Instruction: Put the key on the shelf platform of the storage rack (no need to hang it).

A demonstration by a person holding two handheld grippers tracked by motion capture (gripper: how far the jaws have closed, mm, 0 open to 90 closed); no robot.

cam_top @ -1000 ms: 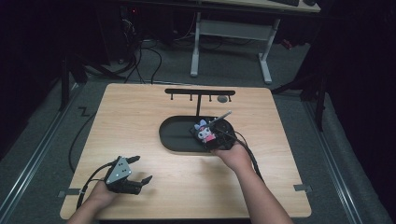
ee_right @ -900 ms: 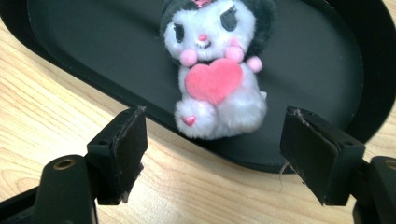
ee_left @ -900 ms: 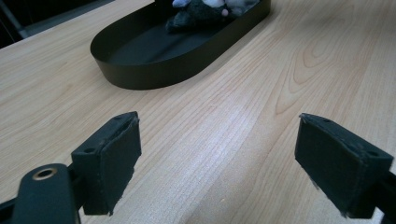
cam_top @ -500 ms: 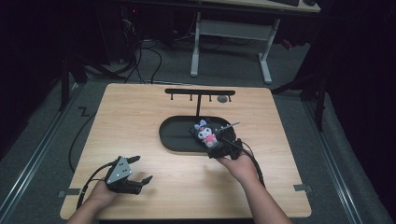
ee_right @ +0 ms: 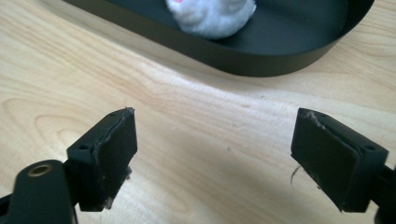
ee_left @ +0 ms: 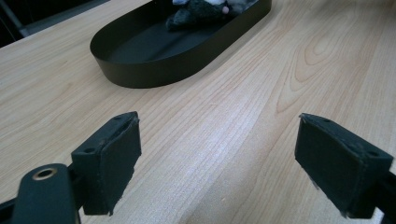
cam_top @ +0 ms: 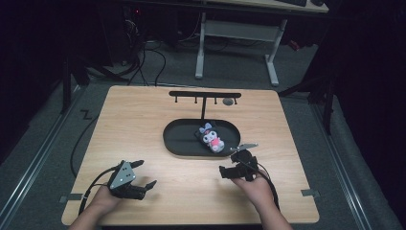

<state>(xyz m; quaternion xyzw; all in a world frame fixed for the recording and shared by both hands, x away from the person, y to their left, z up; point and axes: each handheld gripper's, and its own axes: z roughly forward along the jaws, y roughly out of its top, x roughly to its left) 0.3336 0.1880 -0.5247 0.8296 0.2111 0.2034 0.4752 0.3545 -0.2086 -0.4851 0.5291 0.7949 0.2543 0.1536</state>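
Right gripper (cam_top: 238,167) sits on the near side of the black oval tray (cam_top: 178,143), jaws spread wide and empty; they have just been opening, nothing between them. The plush toy (cam_top: 211,138), dark with a white face and pink patch, lies inside the tray toward its right end, apart from the gripper and just beyond the tray's near wall. In the right gripper view the white fluff (ee_right: 212,14) sits past the rim, above and between the two pads (ee_right: 109,154), bare wood under them.

Step in hand looks like the release and back-off after setting the toy down. To do it well: keep the jaws wide, pull straight toward the table's near edge, stay clear of the tray wall so it isn't nudged, watch that no fuzz clings to the pads.

Left gripper (cam_top: 139,179) rests on the near-left table (cam_top: 143,115), jaws apart and empty, well away from the toy, tray ahead of it
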